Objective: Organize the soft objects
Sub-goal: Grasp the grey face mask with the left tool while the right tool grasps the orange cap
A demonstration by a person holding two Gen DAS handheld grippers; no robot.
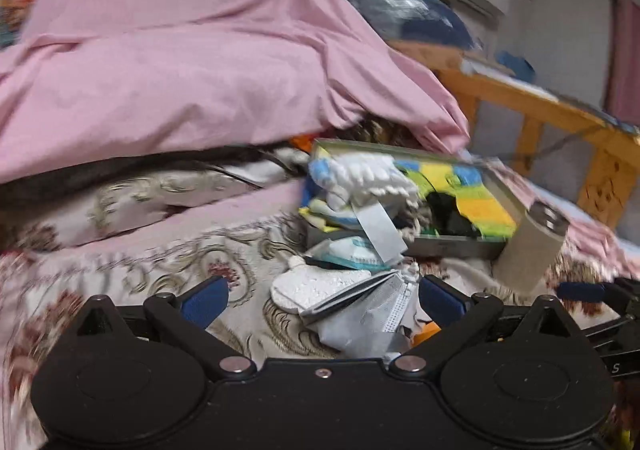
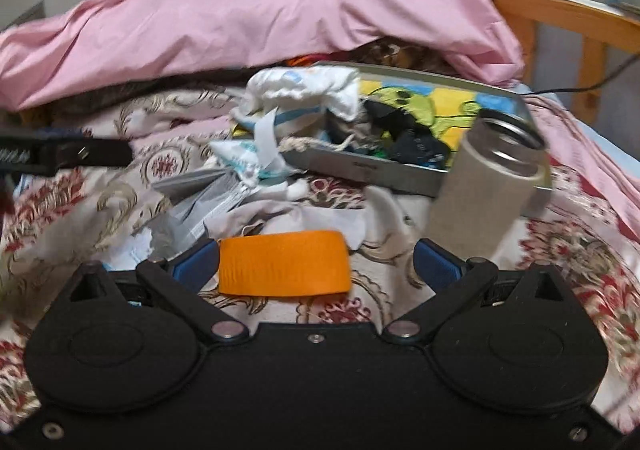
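Note:
A grey metal tray [image 1: 452, 248] [image 2: 360, 169] with a bright cartoon lining lies on the bed, holding white cloths [image 1: 360, 173] [image 2: 304, 89] and dark items. Loose soft things lie before it: a white sock-like piece [image 1: 316, 286] and grey face masks [image 1: 360, 322] [image 2: 200, 201]. My left gripper [image 1: 322, 300] is open just above the masks and white piece. My right gripper [image 2: 316, 262] is open, with an orange tape roll [image 2: 284, 264] between its fingers, untouched on the right side. A fingertip of the right gripper [image 1: 580, 292] shows at the left view's right edge.
A beige flask [image 1: 532, 250] [image 2: 480, 189] leans against the tray's right corner. A large pink duvet [image 1: 180, 69] [image 2: 260, 9] is heaped behind. The bed has a floral cover [image 1: 160, 270] [image 2: 560, 270] and a wooden frame [image 1: 560, 117] on the right.

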